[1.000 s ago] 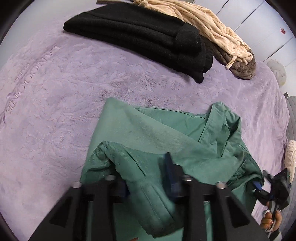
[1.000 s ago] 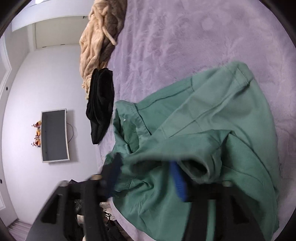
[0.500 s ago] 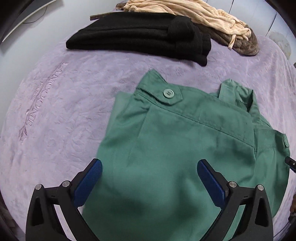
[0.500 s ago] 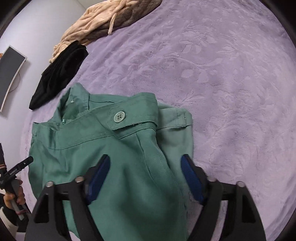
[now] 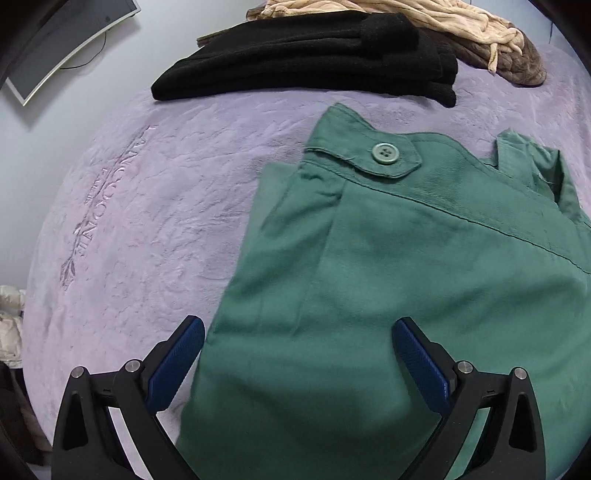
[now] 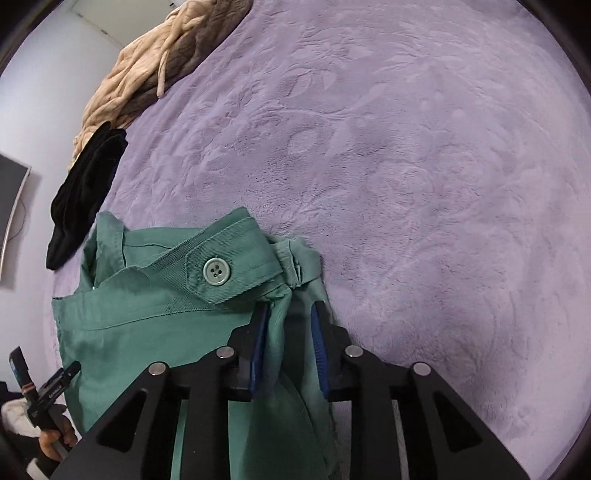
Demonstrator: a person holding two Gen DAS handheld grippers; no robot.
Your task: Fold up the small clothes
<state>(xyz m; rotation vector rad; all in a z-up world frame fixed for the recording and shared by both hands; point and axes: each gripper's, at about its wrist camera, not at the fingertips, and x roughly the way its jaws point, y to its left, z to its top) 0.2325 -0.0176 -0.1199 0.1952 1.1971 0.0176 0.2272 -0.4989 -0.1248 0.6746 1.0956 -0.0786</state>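
Observation:
A green garment (image 5: 406, 258) with a green button (image 5: 384, 153) on its tab lies folded on the purple blanket (image 5: 147, 203). My left gripper (image 5: 298, 325) is wide open just above the garment's near left edge, one finger over the blanket and one over the cloth, holding nothing. In the right wrist view, my right gripper (image 6: 289, 314) is at the green garment's (image 6: 147, 332) right edge, just below the button (image 6: 217, 271). Its jaws are closing, and a raised fold of green cloth fills the narrow gap between the pads.
A folded black garment (image 5: 314, 55) and a beige and brown knit (image 5: 461, 22) lie at the blanket's far edge. A monitor (image 5: 55, 44) hangs on the wall beyond. Bare purple blanket (image 6: 406, 166) stretches to the right of the garment. The person's hand (image 6: 55, 441) shows low left.
The green garment went from a bunched, lifted heap to lying flat and folded. My left jaws let the cloth go and spread wide. My right jaws narrowed around a fold at the right edge.

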